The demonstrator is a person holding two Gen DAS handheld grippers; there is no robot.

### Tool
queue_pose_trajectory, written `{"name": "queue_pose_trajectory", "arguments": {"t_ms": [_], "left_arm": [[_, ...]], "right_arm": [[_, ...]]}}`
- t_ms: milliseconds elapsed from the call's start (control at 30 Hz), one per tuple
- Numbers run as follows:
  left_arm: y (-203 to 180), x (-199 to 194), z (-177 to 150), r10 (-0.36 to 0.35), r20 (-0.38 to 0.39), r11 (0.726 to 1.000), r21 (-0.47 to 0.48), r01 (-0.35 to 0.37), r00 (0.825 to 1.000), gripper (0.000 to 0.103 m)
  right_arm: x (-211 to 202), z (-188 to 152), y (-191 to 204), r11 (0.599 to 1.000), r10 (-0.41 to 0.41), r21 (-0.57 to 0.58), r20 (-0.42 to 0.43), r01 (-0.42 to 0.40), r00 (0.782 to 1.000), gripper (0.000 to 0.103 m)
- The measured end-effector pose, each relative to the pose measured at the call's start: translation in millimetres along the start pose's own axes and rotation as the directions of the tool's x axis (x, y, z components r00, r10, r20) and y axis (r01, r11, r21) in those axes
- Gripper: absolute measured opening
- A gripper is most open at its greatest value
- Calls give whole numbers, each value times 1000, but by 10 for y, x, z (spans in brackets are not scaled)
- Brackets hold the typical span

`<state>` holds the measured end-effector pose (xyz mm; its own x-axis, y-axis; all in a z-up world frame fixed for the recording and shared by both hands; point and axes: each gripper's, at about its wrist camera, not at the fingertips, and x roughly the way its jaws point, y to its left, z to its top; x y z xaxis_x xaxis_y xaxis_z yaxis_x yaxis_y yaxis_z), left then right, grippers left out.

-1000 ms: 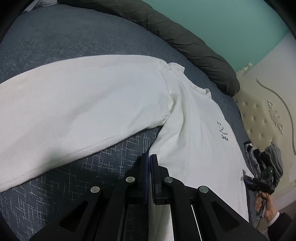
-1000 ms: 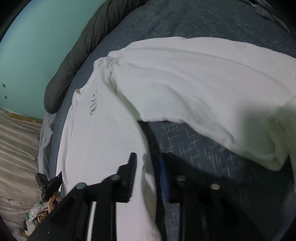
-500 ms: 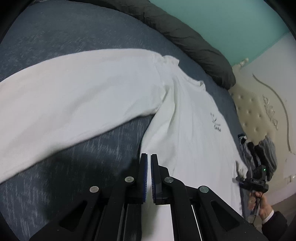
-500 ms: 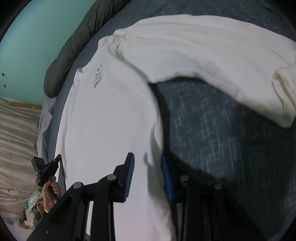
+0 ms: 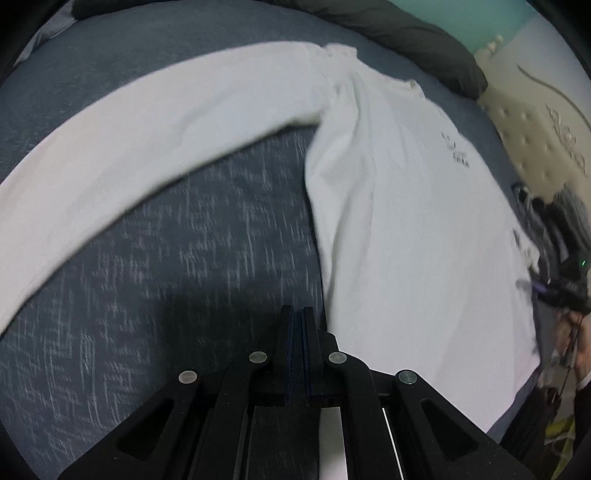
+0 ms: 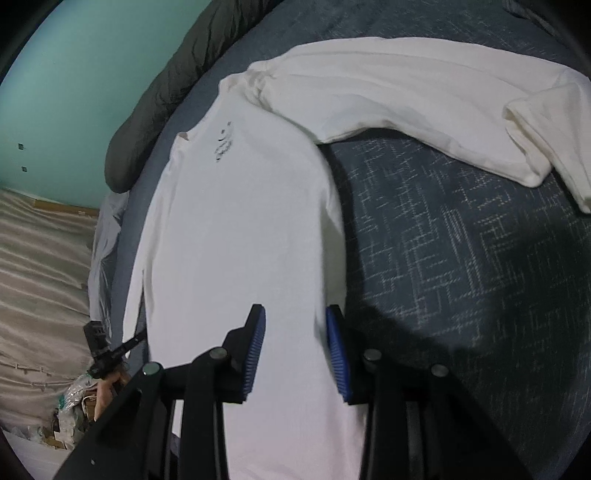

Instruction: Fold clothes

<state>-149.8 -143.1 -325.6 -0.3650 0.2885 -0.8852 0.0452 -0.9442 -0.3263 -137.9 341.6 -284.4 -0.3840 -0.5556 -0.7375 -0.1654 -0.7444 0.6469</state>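
Observation:
A white long-sleeved shirt (image 5: 406,221) with a small black chest print lies spread flat on a dark blue patterned bed cover (image 5: 184,258). One sleeve (image 5: 166,122) stretches out to the left. My left gripper (image 5: 298,317) is shut and empty, just above the cover beside the shirt's side edge. In the right wrist view the shirt's body (image 6: 236,229) runs down the middle and its other sleeve (image 6: 424,96) extends right with a folded cuff. My right gripper (image 6: 295,321) is open, its blue pads straddling the shirt's side edge low over the body.
A dark grey rolled duvet (image 5: 406,33) lies along the far bed edge below a teal wall (image 6: 92,66). A tufted cream headboard (image 5: 535,122) stands at right. The other gripper with the person's hand shows in each view's edge (image 6: 107,354). Clutter lies on the floor (image 6: 74,398).
Both grippers have pulled back along the shirt toward its hem. The left gripper has slid off the shirt's edge onto the blue cover. The right gripper stays open.

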Motion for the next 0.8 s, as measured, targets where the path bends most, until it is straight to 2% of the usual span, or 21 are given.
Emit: {"name": "queue_pose_trajectory", "arguments": {"t_ms": [167, 467, 800], "left_arm": [[-200, 35, -128, -11, -31, 999, 52, 13, 999, 3], [-537, 34, -192, -31, -24, 993, 110, 33, 999, 3], [-546, 30, -262, -61, -19, 995, 75, 62, 998, 5]], "right_arm": [[-64, -86, 25, 1000, 19, -11, 5, -18, 1000, 34], [-5, -81, 66, 1000, 20, -12, 5, -20, 1000, 34], [-31, -87, 58, 1000, 16, -24, 1, -16, 1000, 34]]}}
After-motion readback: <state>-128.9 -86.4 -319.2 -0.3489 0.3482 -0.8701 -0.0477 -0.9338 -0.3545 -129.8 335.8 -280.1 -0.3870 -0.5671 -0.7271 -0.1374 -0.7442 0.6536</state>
